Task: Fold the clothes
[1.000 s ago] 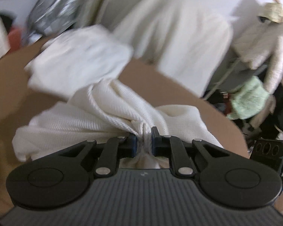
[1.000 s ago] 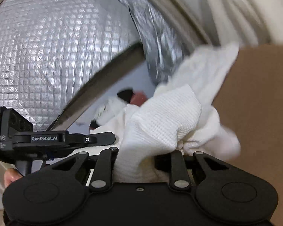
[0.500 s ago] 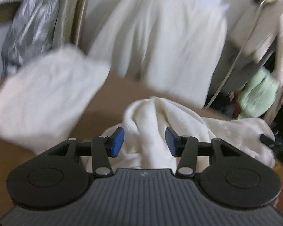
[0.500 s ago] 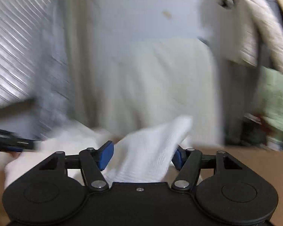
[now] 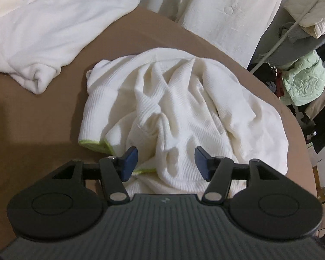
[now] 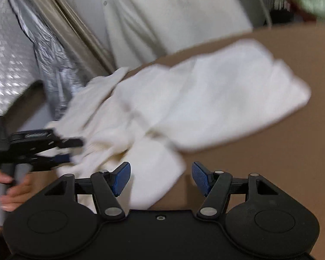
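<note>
Jaws on both units stand spread apart and grip nothing. Your left gripper [image 5: 165,160] hovers just above the near edge of the crumpled cream waffle-knit garment with a lime-green hem [image 5: 179,108], its blue pads flanking a raised fold without touching it. Your right gripper [image 6: 161,178] hangs over a loose corner of white cloth; that view is motion-blurred, so contact with the cloth cannot be confirmed.

The garment lies in a bunched heap at the middle of the brown rounded worktop [image 5: 32,130], its green-edged hem turned toward you. Judged from its state, the step in hand is the start of folding: the piece is laid down but not yet spread flat.

The next move probably calls for you to locate two matching points, such as the hem corners or the shoulders, take one in each gripper, and draw the fabric flat before any fold. Soft knit will likely sag and bunch, so grasp a single layer only.

A second white garment, loosely folded [image 5: 45,28], rests at the far left of the worktop, apart from the heap. Beyond the edge hang a cream shirt [image 5: 227,10] and a pale green quilted jacket [image 5: 303,80].
</note>
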A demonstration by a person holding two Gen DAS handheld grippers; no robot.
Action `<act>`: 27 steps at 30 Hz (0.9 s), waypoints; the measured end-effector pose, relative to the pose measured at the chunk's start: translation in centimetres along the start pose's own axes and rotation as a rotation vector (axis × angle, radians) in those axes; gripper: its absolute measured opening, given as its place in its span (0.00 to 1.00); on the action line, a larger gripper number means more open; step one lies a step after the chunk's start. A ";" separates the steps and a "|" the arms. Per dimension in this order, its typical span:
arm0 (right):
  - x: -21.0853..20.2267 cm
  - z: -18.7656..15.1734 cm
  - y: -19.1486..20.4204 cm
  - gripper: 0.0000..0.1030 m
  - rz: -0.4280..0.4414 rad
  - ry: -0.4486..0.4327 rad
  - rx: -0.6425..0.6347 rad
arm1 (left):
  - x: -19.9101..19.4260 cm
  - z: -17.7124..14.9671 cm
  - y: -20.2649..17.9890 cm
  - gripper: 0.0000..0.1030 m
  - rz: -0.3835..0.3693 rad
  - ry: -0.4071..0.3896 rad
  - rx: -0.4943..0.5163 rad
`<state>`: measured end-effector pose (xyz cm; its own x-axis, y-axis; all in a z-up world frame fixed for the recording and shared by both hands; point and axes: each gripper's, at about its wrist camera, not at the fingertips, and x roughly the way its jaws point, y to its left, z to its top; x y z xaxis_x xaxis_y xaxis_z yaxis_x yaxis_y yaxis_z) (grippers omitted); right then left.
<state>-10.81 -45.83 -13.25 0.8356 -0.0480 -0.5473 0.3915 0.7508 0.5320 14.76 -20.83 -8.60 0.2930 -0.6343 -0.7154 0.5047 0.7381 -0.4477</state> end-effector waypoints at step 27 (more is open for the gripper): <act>-0.5 0.5 5.7 0.04 -0.322 -0.214 -0.423 | -2.9 -4.3 -5.5 0.56 -0.041 -0.068 0.188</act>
<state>-8.79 -41.90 -9.65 0.7761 -0.4176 -0.4726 0.4881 0.8722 0.0309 7.63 -22.07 -6.39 0.3201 -0.6819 -0.6576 0.6581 0.6594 -0.3635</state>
